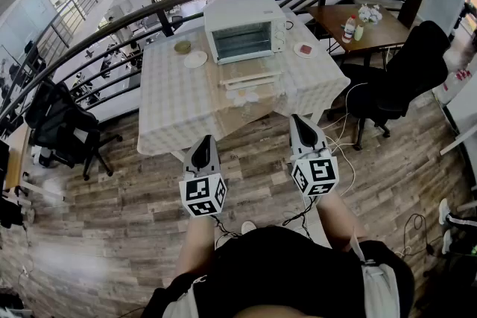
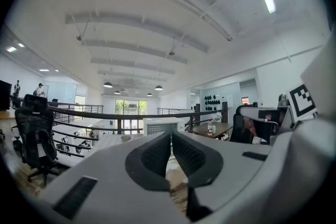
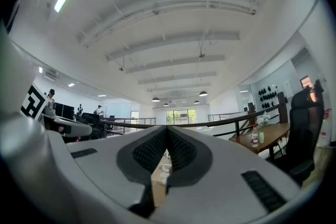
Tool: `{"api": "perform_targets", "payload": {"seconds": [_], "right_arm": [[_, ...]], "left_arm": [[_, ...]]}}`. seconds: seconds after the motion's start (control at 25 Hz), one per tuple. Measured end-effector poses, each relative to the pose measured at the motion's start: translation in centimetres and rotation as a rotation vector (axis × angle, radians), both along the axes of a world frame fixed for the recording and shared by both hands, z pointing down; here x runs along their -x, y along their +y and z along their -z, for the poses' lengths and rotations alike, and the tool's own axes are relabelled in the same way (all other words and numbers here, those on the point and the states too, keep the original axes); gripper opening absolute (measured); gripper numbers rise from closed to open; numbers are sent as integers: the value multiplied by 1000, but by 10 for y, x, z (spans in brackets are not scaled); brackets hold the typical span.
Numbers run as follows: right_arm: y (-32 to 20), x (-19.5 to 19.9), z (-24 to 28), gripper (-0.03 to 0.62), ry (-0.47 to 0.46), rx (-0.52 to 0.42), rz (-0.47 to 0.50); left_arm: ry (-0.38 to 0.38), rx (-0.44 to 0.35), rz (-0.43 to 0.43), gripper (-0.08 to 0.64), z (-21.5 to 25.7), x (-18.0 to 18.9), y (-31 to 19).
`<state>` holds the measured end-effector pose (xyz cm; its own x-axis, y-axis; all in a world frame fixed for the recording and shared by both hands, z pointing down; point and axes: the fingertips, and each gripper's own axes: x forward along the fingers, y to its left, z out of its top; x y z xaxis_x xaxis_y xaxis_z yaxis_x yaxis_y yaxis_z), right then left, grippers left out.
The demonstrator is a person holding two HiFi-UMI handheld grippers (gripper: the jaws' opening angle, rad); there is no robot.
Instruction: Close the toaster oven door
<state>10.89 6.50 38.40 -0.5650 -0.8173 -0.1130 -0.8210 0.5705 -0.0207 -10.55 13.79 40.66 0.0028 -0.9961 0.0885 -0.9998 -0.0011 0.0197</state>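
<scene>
1. Left claw (image 2: 171, 136) is clenched. Its two dark pads press together and nothing is between them.
2. Right claw (image 3: 167, 131) is clenched too, pad against pad, with nothing in it.
3. In the head view, both claws sit low, close to the person's body, over the wood floor (image 1: 112, 197). They point toward the bench (image 1: 175, 112) but are well apart from it.
4. Each claw has a cube with black and white squares on it.
5. The toaster oven (image 1: 242, 30) is white. It stands at the far side of the bench, near the black railing (image 1: 112, 30). Its glass front faces the person.
6. From this far away I cannot tell if the toaster oven door is open or closed.
7. The bench has a pale checked cloth over it.
8. A small bowl (image 1: 182, 47) and a white plate (image 1: 195, 59) sit just left of the toaster oven.
9. Another plate with something red on it (image 1: 305, 50) sits to the right of the toaster oven.
10. A long, flat, light-colored thing (image 1: 250, 78) lies in front of the toaster oven. I cannot tell what it is.
11. A black chair (image 1: 410, 74) stands right of the bench, and another black chair (image 1: 56, 123) stands on the left.
12. A brown table (image 1: 373, 30) with bottles on it stands behind the right chair.
</scene>
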Motion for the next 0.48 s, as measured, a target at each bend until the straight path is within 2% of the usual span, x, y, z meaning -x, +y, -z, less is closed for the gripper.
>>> {"api": "perform_targets", "payload": {"seconds": [0.48], "right_arm": [[0, 9, -3, -8, -32, 26, -22]], "left_arm": [[-6, -21, -32, 20, 2, 8, -8]]}}
